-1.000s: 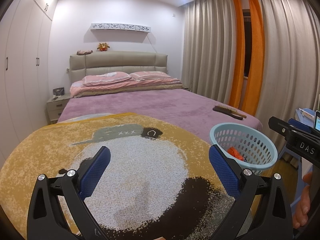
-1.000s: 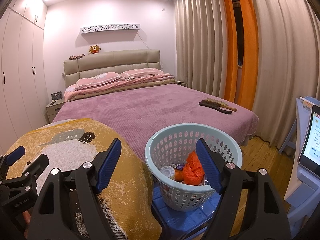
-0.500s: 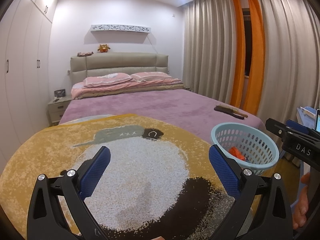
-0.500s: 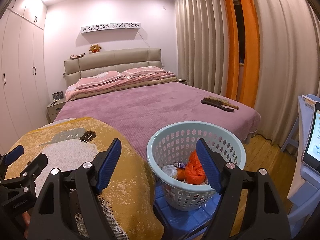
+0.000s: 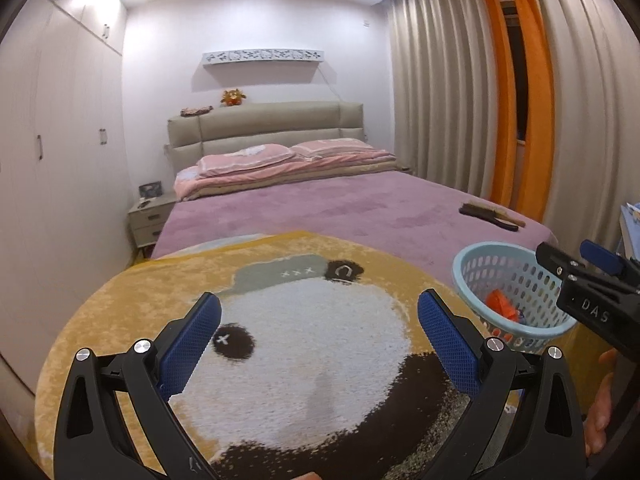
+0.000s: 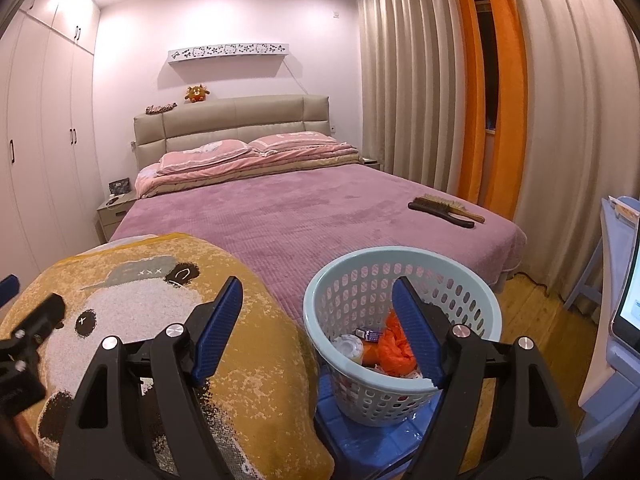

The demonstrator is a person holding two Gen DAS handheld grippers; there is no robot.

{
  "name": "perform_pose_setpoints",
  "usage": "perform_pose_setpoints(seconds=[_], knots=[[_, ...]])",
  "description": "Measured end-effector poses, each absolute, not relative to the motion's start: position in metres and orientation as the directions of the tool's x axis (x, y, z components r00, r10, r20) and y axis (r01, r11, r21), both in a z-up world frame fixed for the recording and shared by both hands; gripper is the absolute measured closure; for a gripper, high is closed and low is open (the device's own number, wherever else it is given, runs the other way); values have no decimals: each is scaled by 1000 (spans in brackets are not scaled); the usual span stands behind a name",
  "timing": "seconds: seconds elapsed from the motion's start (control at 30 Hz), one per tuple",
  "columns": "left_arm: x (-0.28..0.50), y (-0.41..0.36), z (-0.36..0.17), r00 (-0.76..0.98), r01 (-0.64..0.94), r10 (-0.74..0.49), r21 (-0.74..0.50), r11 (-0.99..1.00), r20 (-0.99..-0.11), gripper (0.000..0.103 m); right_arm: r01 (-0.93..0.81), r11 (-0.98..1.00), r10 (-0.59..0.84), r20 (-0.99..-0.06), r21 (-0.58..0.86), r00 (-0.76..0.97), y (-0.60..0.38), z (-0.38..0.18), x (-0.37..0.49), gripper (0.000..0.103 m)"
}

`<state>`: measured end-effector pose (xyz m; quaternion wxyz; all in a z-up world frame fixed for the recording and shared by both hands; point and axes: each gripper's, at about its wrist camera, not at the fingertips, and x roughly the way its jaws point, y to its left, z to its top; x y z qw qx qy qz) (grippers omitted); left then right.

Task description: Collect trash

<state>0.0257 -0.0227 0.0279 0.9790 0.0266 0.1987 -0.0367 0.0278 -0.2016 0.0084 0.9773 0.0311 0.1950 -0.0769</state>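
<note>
Trash sat in the pale blue perforated plastic basket [image 6: 402, 344]; we held our left gripper [image 5: 319, 326] and right gripper [image 6: 318, 318] spread apart and empty, presumably ready for more.

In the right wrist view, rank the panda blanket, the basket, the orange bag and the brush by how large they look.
1. panda blanket
2. basket
3. and 4. orange bag and brush: about alike. The bag is partly hidden and the brush lies farther away, so true sizes stay unsure.
</note>
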Motion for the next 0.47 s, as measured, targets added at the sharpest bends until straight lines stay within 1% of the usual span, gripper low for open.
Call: perform_pose_setpoints(seconds=[0.17,0.27,0.33,0.47], knots=[[19,-10,29,924,43,-14,67,997,-381,7,149,988,-126,-389,30,913,-192,11,30,30],[22,1,26,910,37,-14,46,998,-415,7,131,991,-109,-399,28,911,-180,9,31,30],[27,12,22,889,50,-40,10,999,-456,7,118,993,-97,-423,22,901,-170,5,34,30],[26,33,14,876,-7,0,-14,1000,-482,7,72,997,-48,-474,31,879,-149,-3,43,30]])
